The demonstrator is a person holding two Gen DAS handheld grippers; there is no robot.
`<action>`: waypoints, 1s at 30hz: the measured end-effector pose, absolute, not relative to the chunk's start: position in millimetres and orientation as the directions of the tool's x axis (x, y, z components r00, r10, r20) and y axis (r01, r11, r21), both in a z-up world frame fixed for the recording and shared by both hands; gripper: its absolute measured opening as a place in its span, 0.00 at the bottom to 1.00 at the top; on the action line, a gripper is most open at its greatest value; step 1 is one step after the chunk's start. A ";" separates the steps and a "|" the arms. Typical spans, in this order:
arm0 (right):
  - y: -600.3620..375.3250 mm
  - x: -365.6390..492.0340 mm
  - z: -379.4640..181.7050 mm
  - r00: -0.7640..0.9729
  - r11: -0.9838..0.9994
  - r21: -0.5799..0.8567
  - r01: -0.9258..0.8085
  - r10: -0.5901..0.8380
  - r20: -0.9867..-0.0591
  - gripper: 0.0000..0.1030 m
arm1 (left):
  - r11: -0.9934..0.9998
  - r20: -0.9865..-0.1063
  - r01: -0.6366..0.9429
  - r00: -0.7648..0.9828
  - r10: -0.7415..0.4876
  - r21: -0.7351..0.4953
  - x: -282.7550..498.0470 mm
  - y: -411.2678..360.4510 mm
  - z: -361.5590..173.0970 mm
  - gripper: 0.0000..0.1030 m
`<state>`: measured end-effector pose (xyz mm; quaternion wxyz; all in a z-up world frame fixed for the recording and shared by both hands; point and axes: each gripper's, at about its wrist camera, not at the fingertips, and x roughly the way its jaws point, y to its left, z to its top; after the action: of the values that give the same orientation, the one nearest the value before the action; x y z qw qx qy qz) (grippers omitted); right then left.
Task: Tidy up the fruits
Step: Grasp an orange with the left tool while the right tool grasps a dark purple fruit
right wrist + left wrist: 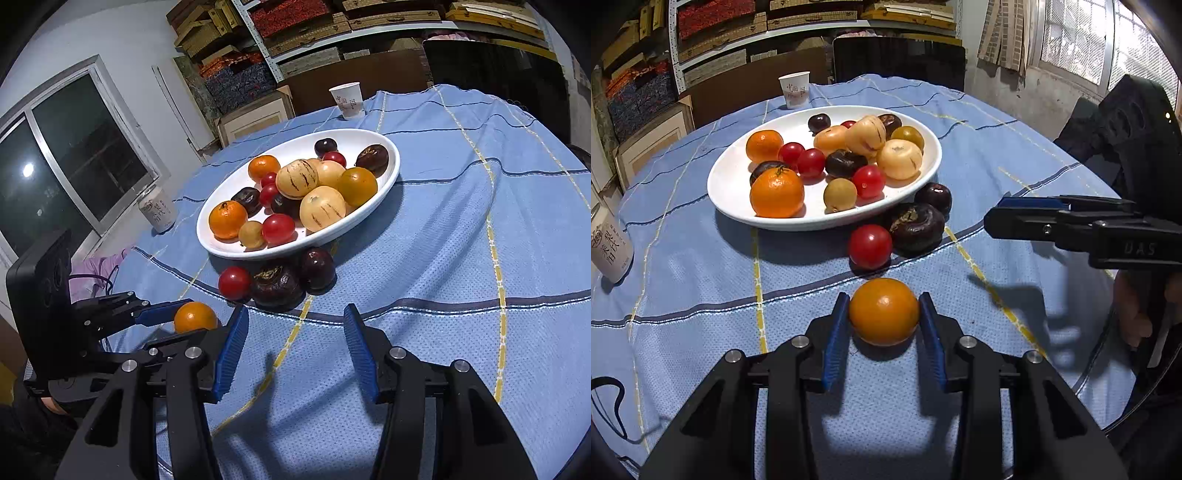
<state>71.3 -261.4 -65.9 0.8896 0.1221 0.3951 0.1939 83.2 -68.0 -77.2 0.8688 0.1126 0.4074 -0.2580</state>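
The left gripper (883, 312) is clamped on an orange fruit (884, 312) that sits on the blue striped tablecloth (701, 280), both blue pads touching its sides. Only the left wrist view shows that contact head-on; from the right wrist view the same fruit (195, 316) shows side-on, with 1 blue finger (159, 314) reaching it and the other hidden behind.

The right gripper (293, 350) stands apart with nothing between its fingers, bare cloth under the gap. In the left wrist view it enters from the right edge (1027, 218), seen from the side (its gap cannot be judged there).

Just beyond the gripped fruit lie 3 loose fruits against the near rim of the white plate (738, 173): a red tomato (870, 246), a dark wrinkled fruit (916, 227) and a dark round plum (934, 197), touching one another.

The plate holds a heap of oranges, tomatoes, pale striped melons and dark fruits. A paper cup (794, 88) stands behind it, a can (157, 212) off to the side. Only the right wrist view shows the dark window (66, 155).
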 end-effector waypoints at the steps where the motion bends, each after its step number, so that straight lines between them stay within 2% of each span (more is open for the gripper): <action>1: -260.6 71.7 -65.6 0.613 0.895 0.369 -0.249 0.441 -0.656 0.52 | 0.840 -0.762 0.541 0.530 -0.372 -0.034 83.5 -65.2 -76.7 0.36; 4: -259.4 72.5 -66.1 0.612 0.900 0.359 -0.246 0.431 -0.663 0.52 | 0.817 -0.706 0.551 0.510 -0.490 -0.169 84.8 -45.3 -70.2 0.36; 8: -248.8 75.4 -64.5 0.609 0.922 0.297 -0.249 0.387 -0.692 0.52 | 0.828 -0.679 0.504 0.519 -0.519 -0.246 92.0 -32.0 -69.8 0.36; 12: -238.7 87.7 -57.2 0.635 0.951 0.213 -0.225 0.309 -0.708 0.47 | 0.827 -0.685 0.498 0.508 -0.522 -0.262 93.1 -34.2 -70.6 0.36; 17: -239.6 119.2 -67.1 0.600 0.963 0.210 -0.171 0.271 -0.753 0.39 | 0.821 -0.685 0.506 0.502 -0.528 -0.263 91.6 -35.4 -70.3 0.36; 24: -241.4 133.8 -73.3 0.579 0.962 0.222 -0.162 0.274 -0.768 0.38 | 0.812 -0.694 0.511 0.475 -0.540 -0.282 96.7 -36.7 -74.7 0.36; 30: -235.5 131.1 -68.4 0.517 0.967 0.147 -0.210 0.237 -0.822 0.45 | 0.810 -0.694 0.513 0.472 -0.543 -0.285 96.6 -37.8 -75.6 0.36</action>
<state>131.1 -235.5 -68.4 0.8708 0.0143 0.4743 0.1285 96.6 -37.9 -75.6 0.8576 -0.0183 0.4114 -0.3080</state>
